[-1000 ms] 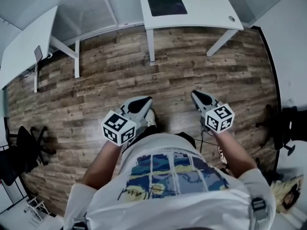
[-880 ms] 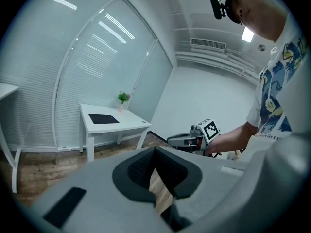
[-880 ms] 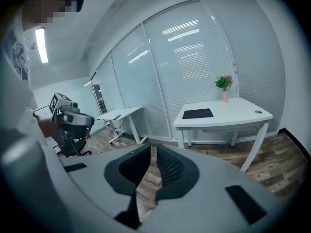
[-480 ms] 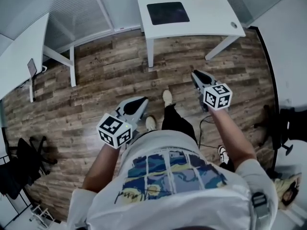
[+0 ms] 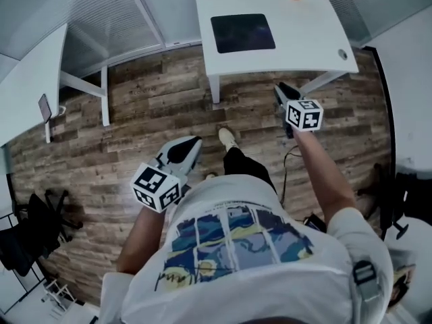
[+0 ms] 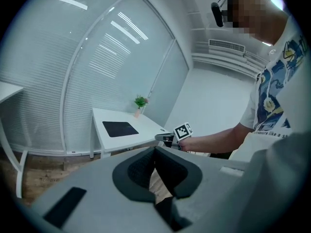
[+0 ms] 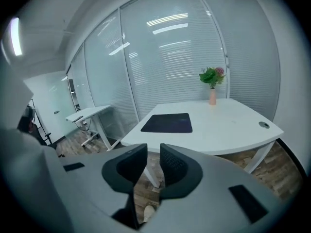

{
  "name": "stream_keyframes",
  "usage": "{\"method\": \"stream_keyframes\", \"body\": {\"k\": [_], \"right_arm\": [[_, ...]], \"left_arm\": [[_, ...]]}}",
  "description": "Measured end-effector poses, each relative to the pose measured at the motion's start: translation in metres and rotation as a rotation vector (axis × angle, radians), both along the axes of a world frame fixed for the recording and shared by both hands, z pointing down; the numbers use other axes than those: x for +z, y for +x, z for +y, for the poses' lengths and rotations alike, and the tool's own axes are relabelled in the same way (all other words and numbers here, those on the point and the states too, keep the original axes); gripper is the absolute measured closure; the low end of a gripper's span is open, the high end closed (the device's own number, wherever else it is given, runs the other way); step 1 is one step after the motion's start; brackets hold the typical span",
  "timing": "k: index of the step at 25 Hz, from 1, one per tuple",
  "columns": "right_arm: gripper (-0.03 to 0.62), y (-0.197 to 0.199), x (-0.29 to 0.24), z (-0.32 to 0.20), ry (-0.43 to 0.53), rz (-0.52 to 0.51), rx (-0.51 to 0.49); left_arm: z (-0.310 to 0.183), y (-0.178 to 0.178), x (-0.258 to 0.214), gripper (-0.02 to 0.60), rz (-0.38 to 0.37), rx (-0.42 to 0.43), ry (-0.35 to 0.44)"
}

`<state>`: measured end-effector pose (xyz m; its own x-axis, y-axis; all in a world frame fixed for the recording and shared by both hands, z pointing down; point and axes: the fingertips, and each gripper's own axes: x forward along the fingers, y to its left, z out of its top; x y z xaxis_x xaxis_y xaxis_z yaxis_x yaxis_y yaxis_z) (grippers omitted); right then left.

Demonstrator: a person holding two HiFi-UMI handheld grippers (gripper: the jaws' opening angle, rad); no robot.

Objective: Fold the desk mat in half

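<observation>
The dark desk mat (image 5: 243, 32) lies flat and unfolded on the white desk (image 5: 304, 25) at the far side of the head view. It shows again as the mat (image 7: 167, 123) in the right gripper view and as the mat (image 6: 120, 128) in the left gripper view. My right gripper (image 5: 281, 88) is held out near the desk's front edge, well short of the mat. Its jaws are opening, and the gap at the right gripper (image 7: 153, 152) holds nothing. My left gripper (image 5: 194, 142) hangs lower, over the wood floor. In its own view the left gripper (image 6: 155, 149) has its pads touching, empty.
A small potted plant (image 7: 212, 79) stands at the desk's far edge, and a round cable hole (image 5: 343, 55) is near its right corner. A second white desk (image 5: 27, 73) stands at the left. A black chair (image 5: 40, 214) is at the lower left. Glass walls with blinds run behind.
The person has stepped toward the desk, which now sits nearer. The right gripper has moved forward up to the desk's front edge. The left gripper stays low by the body.
</observation>
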<state>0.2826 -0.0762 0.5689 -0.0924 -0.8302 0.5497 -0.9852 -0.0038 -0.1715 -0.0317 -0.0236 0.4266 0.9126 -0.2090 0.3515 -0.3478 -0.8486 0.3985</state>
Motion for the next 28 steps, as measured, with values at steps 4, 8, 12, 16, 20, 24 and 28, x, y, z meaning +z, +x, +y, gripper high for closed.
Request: {"method": "stream_keyframes", "body": {"k": [4,8,12,16,20,24,28], "right_arm": [[0.504,0.051,0.026,-0.052,-0.051,0.020,0.013],[0.499,0.086,0.047,-0.099,-0.077,0.033,0.015],[0.493,0.107,0.062,-0.136,-0.101,0.031,0.024],[0.485,0.124,0.077,-0.166,-0.126,0.036,0.040],[0.470,0.141,0.092,-0.189,-0.166,0.047,0.063],[0.454,0.148,0.105,-0.202,-0.203,0.053,0.070],[0.450,0.151,0.116,-0.205,-0.250,0.063,0.084]], "left_arm": [[-0.040,0.036,0.000,0.578,-0.023,-0.024,-0.008],[-0.071,0.064,0.002,0.578,-0.032,-0.048,-0.023],[-0.096,0.080,0.003,0.578,-0.045,-0.077,-0.032],[-0.118,0.086,0.008,0.578,-0.070,-0.117,-0.037],[-0.135,0.091,0.012,0.578,-0.078,-0.148,-0.048],[-0.147,0.096,0.014,0.578,-0.082,-0.158,-0.051],[-0.158,0.100,0.015,0.578,-0.080,-0.169,-0.049]]}}
